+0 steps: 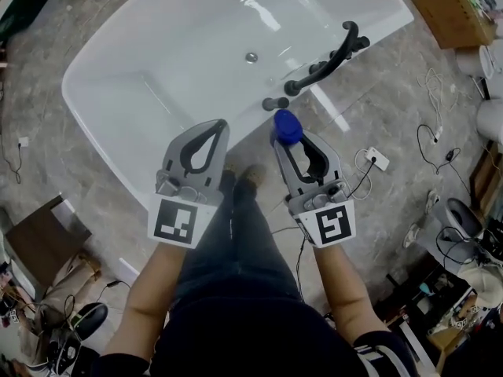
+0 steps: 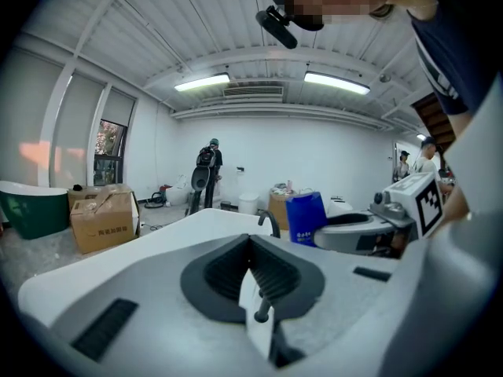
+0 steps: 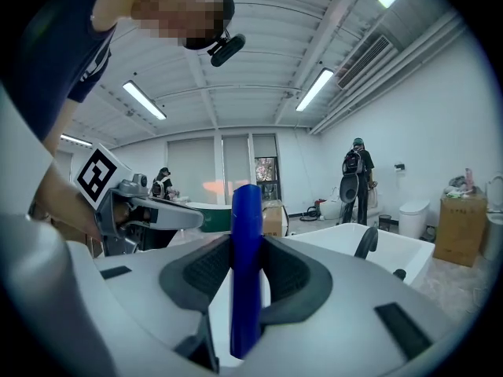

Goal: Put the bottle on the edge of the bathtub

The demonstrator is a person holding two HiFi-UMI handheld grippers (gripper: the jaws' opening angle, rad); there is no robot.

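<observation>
The blue bottle (image 1: 287,126) stands upright between the jaws of my right gripper (image 1: 295,140), which is shut on it. It hangs just off the near rim of the white bathtub (image 1: 157,61), close to the black faucet (image 1: 330,61). The right gripper view shows the bottle (image 3: 246,265) as a tall blue column pinched between the ribbed pads, with the tub (image 3: 393,254) beyond it. My left gripper (image 1: 218,126) is beside it on the left, shut with nothing in it. In the left gripper view its jaws (image 2: 251,242) meet, and the bottle (image 2: 305,217) shows to the right.
A person's legs and feet (image 1: 236,187) stand on the marble floor by the tub. A cardboard box (image 1: 452,10) lies at the upper right, with a power strip (image 1: 376,159) and cables to the right. Clutter fills both lower corners. Another person (image 2: 206,175) stands far off.
</observation>
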